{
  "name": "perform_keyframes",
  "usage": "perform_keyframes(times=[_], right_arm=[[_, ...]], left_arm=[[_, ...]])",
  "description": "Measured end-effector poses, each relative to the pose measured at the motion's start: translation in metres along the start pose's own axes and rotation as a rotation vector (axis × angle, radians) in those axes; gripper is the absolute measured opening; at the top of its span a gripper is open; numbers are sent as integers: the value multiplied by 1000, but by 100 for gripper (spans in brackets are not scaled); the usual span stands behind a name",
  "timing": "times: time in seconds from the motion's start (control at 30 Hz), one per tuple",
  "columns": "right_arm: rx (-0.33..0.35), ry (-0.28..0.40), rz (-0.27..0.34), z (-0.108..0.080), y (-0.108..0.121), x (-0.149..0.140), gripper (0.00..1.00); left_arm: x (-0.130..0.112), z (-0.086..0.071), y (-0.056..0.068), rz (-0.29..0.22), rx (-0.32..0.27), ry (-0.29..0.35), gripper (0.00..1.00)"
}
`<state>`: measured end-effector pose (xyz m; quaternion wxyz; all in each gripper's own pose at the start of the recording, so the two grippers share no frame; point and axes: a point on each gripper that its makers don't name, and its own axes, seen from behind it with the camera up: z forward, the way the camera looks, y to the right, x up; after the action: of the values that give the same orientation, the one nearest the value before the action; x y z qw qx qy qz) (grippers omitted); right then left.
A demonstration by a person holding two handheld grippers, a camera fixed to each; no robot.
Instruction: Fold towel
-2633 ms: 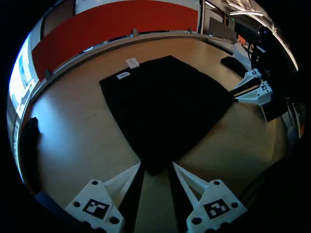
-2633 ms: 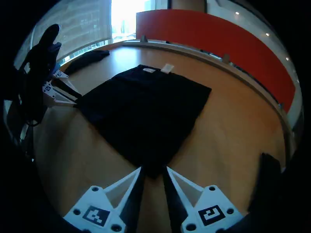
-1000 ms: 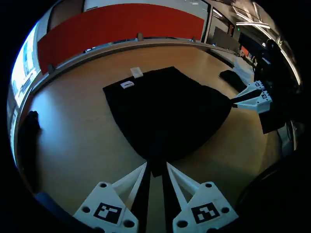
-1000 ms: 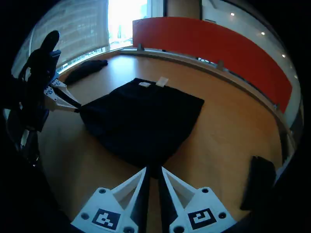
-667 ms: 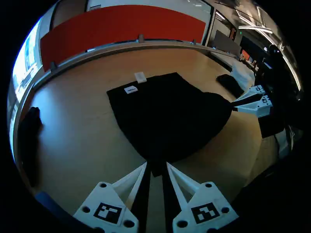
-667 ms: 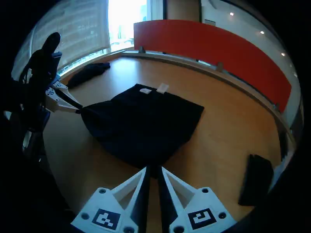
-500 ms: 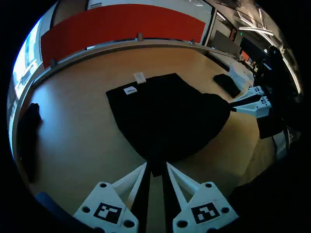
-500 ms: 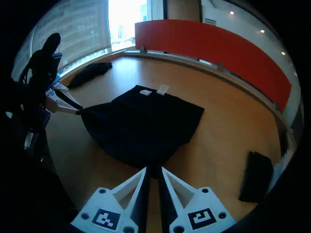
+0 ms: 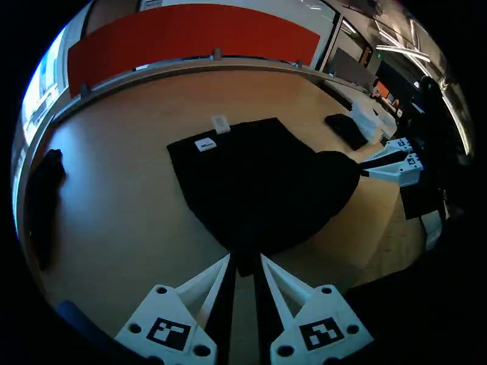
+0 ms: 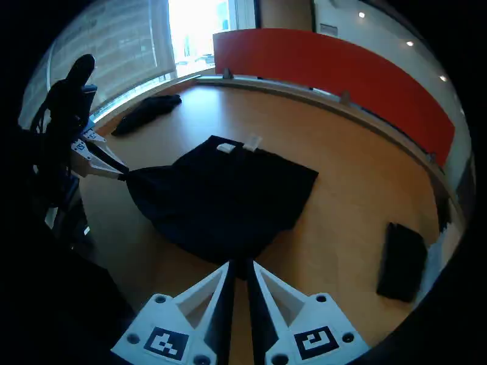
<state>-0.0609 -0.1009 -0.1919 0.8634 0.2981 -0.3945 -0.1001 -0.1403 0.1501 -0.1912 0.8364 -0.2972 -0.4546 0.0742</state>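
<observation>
A black towel [image 9: 255, 182] lies spread on a wooden table [image 9: 122, 201], with two white tags [image 9: 206, 144] at its far edge. In the left gripper view, my left gripper [image 9: 245, 263] is shut on the towel's near corner. The right gripper [image 9: 364, 171] pinches another corner at the right of that view, and the cloth there is lifted into a hump. In the right gripper view, my right gripper [image 10: 240, 267] is shut on the towel [image 10: 225, 194] corner nearest it. The left gripper [image 10: 123, 176], held by a dark hand, grips the corner at the left.
A folded black cloth [image 9: 344, 129] lies on the table beyond the towel, also seen as the black cloth [image 10: 402, 261] at the right. Another dark cloth [image 10: 146, 109] lies near the window; a long red panel [image 9: 195, 33] backs the table's far edge.
Both grippers went from open around the towel's corners to shut on them. The two held corners have risen off the table, and the cloth bulges near each gripper.
</observation>
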Motion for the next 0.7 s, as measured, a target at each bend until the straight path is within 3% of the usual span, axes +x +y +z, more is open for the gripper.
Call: perform_keyframes(times=[0.3, 0.7], right_arm=[[-3, 10, 3, 0, 1, 11, 13], [-45, 44, -24, 12, 25, 49, 13]], left_arm=[[15, -2, -5, -16, 0, 28, 19], [63, 3, -27, 16, 25, 93, 19]])
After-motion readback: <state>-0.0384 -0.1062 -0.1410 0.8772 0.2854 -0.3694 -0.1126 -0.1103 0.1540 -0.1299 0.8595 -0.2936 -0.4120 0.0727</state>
